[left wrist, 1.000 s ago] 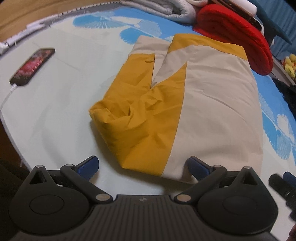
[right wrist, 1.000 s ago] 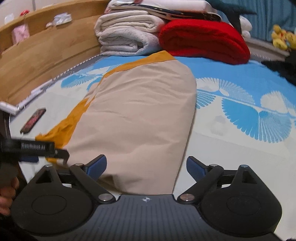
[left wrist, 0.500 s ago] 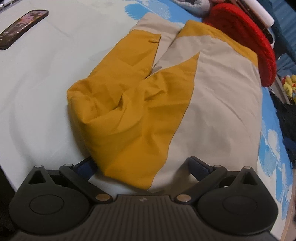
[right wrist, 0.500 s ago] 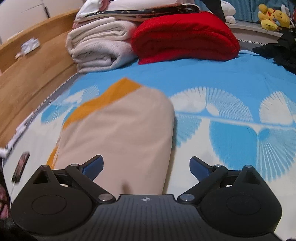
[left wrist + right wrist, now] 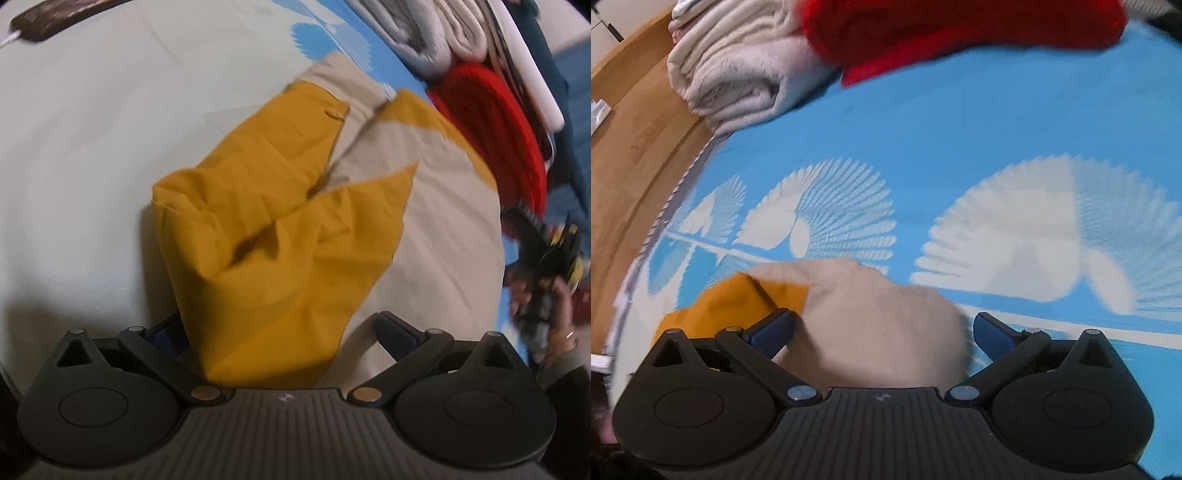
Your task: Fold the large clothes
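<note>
A mustard-and-beige garment (image 5: 295, 229) lies folded on the bed sheet. My left gripper (image 5: 280, 332) is open, its jaws wide apart around the garment's near mustard corner, which lies between the blue pads. My right gripper (image 5: 882, 332) is open too, jaws spread around the garment's far beige end (image 5: 871, 317), with a mustard strip (image 5: 731, 302) at the left pad. The right gripper and the hand holding it also show in the left wrist view (image 5: 546, 266), blurred at the right edge.
A red folded blanket (image 5: 960, 33) and white folded towels (image 5: 738, 74) are stacked at the head of the bed. A wooden bed frame (image 5: 635, 147) runs along the left. A phone (image 5: 55, 18) with a cable lies on the pale sheet at the far left.
Both grippers have moved forward over the garment. The left now straddles its near mustard corner. The right has advanced along it to the far beige end near the blue patterned sheet.
</note>
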The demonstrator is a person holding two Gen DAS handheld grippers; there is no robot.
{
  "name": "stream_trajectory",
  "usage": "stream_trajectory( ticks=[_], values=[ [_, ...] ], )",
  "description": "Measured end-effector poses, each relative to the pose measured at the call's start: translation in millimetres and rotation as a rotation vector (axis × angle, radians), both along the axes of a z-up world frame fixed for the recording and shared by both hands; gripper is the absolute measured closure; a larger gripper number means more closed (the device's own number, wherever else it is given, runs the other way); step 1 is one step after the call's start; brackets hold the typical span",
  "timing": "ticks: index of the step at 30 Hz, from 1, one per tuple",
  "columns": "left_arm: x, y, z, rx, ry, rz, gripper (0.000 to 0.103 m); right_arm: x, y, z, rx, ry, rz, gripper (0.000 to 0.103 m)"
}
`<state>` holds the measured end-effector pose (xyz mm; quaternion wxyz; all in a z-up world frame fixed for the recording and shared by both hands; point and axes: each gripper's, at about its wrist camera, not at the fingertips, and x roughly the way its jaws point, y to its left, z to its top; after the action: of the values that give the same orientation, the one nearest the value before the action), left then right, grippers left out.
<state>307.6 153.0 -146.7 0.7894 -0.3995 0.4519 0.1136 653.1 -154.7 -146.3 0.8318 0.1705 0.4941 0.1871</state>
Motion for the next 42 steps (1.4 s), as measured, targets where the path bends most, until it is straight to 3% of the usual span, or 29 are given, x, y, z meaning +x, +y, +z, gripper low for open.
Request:
stream_trajectory(
  ticks=[4, 6, 7, 8, 11, 15, 17, 19, 23, 27, 29, 32, 35, 37, 42],
  values=[
    [2.3, -1.1, 3.2, 0.016, -0.002, 0.041, 0.002, 14.7, 13.3, -22.3, 0.018, 0.066, 0.061, 0.001],
    [4.5, -3.0, 7.4, 0.066, -0.019, 0.053, 0.027, 10.4, 23.3, -19.4, -0.021, 0.016, 0.116, 0.016],
    [4.7, -2.3, 9.1, 0.086, -0.017, 0.061, 0.043, 6.8, 26.3, -16.4, -0.036, -0.006, 0.146, 0.029],
    [6.8, -0.4, 8.0, 0.077, -0.017, 0.063, 0.052, 6.2, 26.7, -13.7, -0.049, -0.022, 0.157, 0.041],
    [17.3, -0.5, 11.1, 0.104, -0.01, 0.031, 0.065, -5.3, 17.0, -4.4, -0.02, -0.081, 0.172, 0.065],
    [40.6, 4.3, 21.3, 0.167, 0.002, -0.026, 0.072, -26.9, -1.0, 3.8, -0.015, -0.157, 0.128, 0.071],
    [63.4, 4.9, 27.9, 0.218, 0.016, -0.109, 0.075, -38.0, -19.8, 5.0, -0.001, -0.174, 0.074, 0.073],
    [102.0, 3.7, 36.0, 0.278, 0.025, -0.212, 0.075, -55.2, -49.9, 5.1, 0.03, -0.197, -0.01, 0.074],
    [218.8, -22.2, 50.3, 0.404, -0.004, -0.437, 0.077, -98.9, -119.9, -4.3, 0.096, -0.208, -0.258, 0.074],
    [345.3, -106.6, 57.5, 0.575, -0.057, -0.702, 0.077, -172.1, -174.2, -19.1, 0.146, -0.282, -0.623, 0.074],
    [385.6, -156.1, 63.9, 0.632, -0.081, -0.752, 0.078, -206.8, -178.5, -27.5, 0.154, -0.328, -0.754, 0.074],
    [407.0, -213.3, 70.5, 0.704, -0.116, -0.812, 0.078, -251.8, -175.7, -44.7, 0.213, -0.358, -0.912, 0.074],
    [413.5, -236.2, 66.5, 0.749, -0.12, -0.84, 0.078, -263.9, -172.1, -52.4, 0.184, -0.399, -0.94, 0.074],
    [421.8, -237.0, 63.4, 0.735, -0.127, -0.835, 0.075, -265.3, -173.6, -52.9, 0.203, -0.397, -0.96, 0.074],
    [439.7, -218.5, 72.5, 0.669, -0.191, -0.691, 0.031, -282.1, -161.7, -58.9, 0.203, -0.396, -1.041, 0.076]
  ],
)
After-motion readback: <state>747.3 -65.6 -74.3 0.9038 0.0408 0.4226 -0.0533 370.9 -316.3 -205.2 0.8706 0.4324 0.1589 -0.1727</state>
